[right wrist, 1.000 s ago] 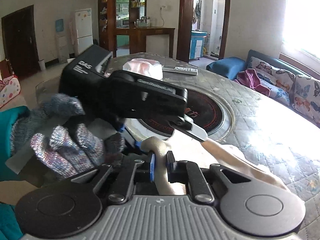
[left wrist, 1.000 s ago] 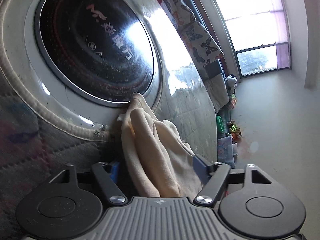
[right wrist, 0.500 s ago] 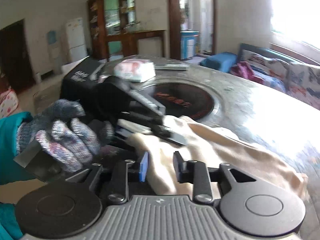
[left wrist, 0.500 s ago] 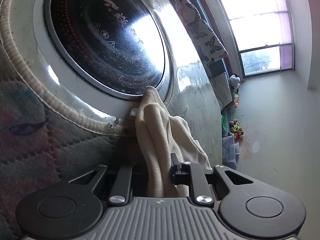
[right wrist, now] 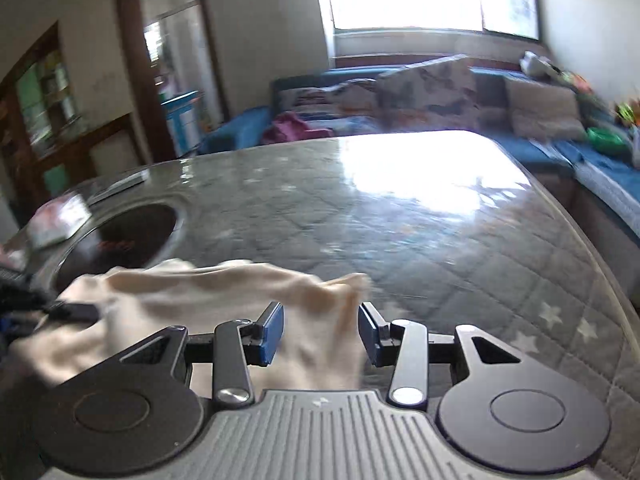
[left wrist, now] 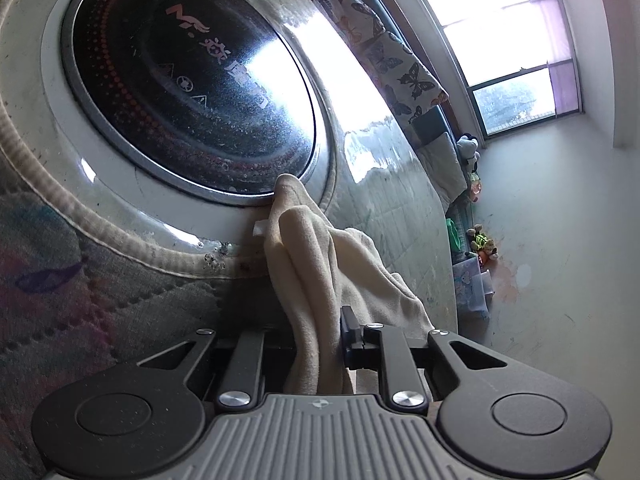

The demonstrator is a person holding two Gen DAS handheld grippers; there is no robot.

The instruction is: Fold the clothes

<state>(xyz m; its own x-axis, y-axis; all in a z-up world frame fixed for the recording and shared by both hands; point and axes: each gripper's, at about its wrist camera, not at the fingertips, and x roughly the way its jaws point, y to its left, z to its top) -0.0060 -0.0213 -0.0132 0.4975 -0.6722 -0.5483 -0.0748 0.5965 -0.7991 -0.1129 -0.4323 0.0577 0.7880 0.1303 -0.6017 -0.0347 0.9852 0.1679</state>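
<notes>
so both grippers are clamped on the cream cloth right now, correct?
Only the left gripper is shut on the cream cloth. The right wrist view shows the right gripper with its jaws apart, the cloth lying loose between them.

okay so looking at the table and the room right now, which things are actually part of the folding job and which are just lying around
Part of the job:
cream cloth
left gripper, jaws shut on the cloth
right gripper, jaws open around the cloth

Just lying about:
round black cooktop
butterfly cushions
pink packet
magenta garment
</notes>
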